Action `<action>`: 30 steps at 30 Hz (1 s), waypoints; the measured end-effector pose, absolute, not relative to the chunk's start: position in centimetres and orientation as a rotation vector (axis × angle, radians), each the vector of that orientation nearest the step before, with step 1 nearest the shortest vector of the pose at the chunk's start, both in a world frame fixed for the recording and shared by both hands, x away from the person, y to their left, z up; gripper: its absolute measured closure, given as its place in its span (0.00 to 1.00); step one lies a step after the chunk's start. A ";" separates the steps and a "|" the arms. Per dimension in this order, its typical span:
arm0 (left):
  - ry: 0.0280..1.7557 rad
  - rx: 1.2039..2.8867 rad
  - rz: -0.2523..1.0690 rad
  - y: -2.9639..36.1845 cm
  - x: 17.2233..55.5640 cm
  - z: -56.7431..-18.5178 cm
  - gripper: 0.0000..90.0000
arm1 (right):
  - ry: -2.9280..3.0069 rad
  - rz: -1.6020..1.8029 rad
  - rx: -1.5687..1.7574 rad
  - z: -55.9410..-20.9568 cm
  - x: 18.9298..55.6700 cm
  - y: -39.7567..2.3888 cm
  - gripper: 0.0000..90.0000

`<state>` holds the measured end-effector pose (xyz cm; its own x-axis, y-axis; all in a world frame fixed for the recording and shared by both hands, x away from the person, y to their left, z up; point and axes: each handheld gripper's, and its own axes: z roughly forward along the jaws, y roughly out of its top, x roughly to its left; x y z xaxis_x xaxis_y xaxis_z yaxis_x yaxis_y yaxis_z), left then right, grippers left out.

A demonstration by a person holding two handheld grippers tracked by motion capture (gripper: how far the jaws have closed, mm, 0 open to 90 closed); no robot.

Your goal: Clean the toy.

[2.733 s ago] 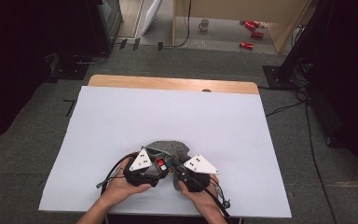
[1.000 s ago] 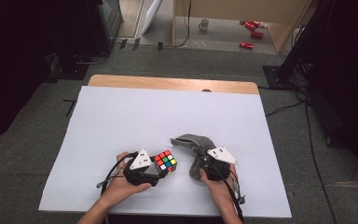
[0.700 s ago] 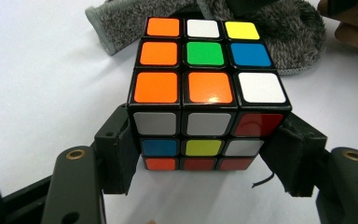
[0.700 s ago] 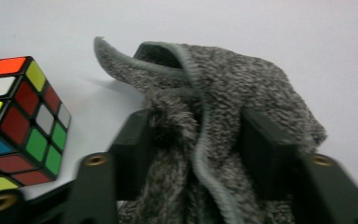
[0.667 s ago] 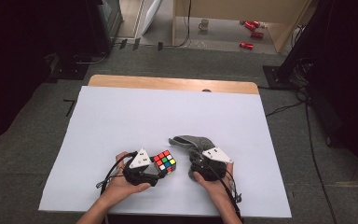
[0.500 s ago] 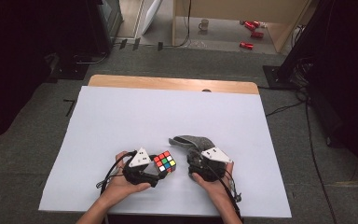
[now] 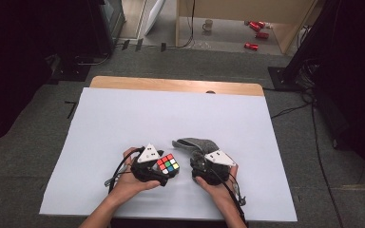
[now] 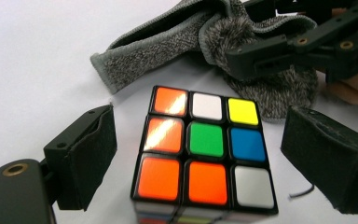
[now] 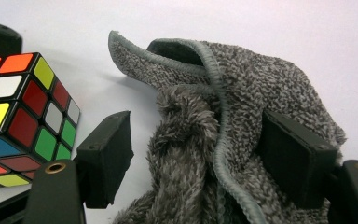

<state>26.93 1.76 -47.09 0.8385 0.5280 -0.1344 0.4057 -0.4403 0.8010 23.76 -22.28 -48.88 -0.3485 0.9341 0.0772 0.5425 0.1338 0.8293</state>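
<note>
Multicoloured cube (image 8: 205,158) sits between left gripper (image 8: 214,158) jaws, untouched.

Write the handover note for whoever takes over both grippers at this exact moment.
Left gripper: jaws have just been opening, now open, clear gaps either side of the puzzle cube, which sits on the white table cover.
Right gripper: open around the grey cloth; one pad touches it, the other stands clear.
Done: the cube is out of the cloth and beside it.
Left, probably: withdraw both grippers; the cloth still lies crumpled.
</note>
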 end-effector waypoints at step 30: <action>0.719 2.082 0.212 1.8 27.7 -45.7 0.38 | 1.930 1.133 1.414 -48.4 23.2 -21.8 0.23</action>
<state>27.66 1.79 -45.71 0.8166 0.5655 -0.1159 0.4118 -0.4300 0.8035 23.19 -21.78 -48.44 -0.3440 0.9352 0.0838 0.5290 0.1193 0.8402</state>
